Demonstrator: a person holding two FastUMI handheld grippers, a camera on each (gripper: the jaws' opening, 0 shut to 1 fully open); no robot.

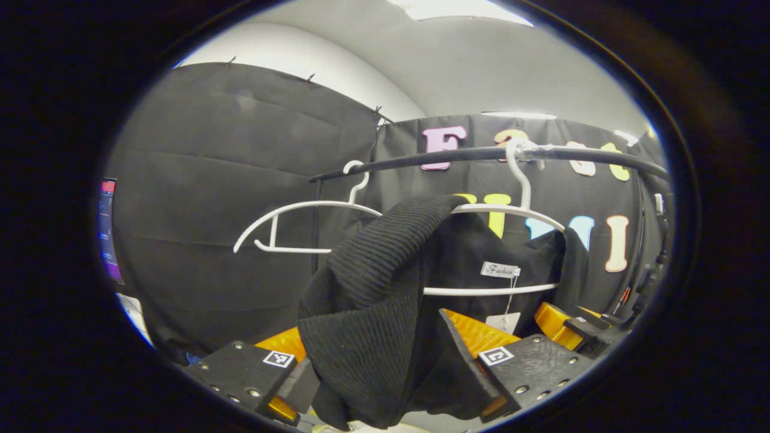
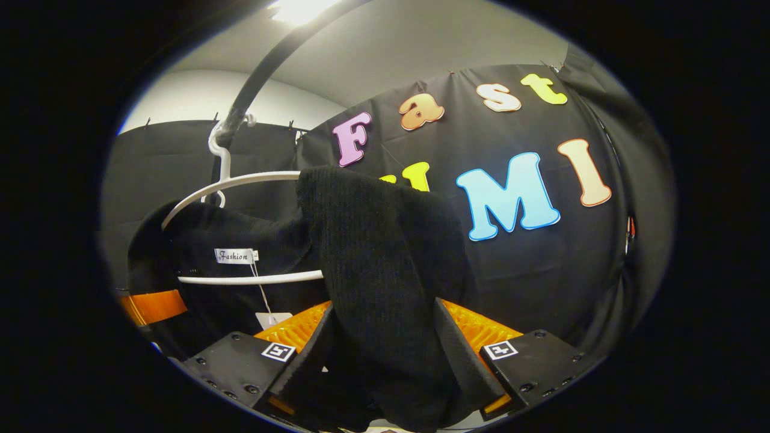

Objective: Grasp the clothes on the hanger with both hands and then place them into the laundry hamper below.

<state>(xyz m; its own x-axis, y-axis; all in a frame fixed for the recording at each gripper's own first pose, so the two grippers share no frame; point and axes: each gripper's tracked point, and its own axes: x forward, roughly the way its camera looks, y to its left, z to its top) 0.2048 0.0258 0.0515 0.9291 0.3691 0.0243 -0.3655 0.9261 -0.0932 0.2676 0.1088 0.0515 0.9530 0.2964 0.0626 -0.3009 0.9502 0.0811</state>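
The left gripper pinches one ribbed shoulder of the black garment, and the right gripper is pressed onto the other, likely so the knit lifts evenly. The garment is draped over the white hanger hooked on the dark rail, so it must clear the hanger's ends before going down to the hamper.

Each gripper, left and right, carried two black mounting blocks studded with screws, each block bearing a small square black-and-white marker, with ribbed orange plastic behind them.
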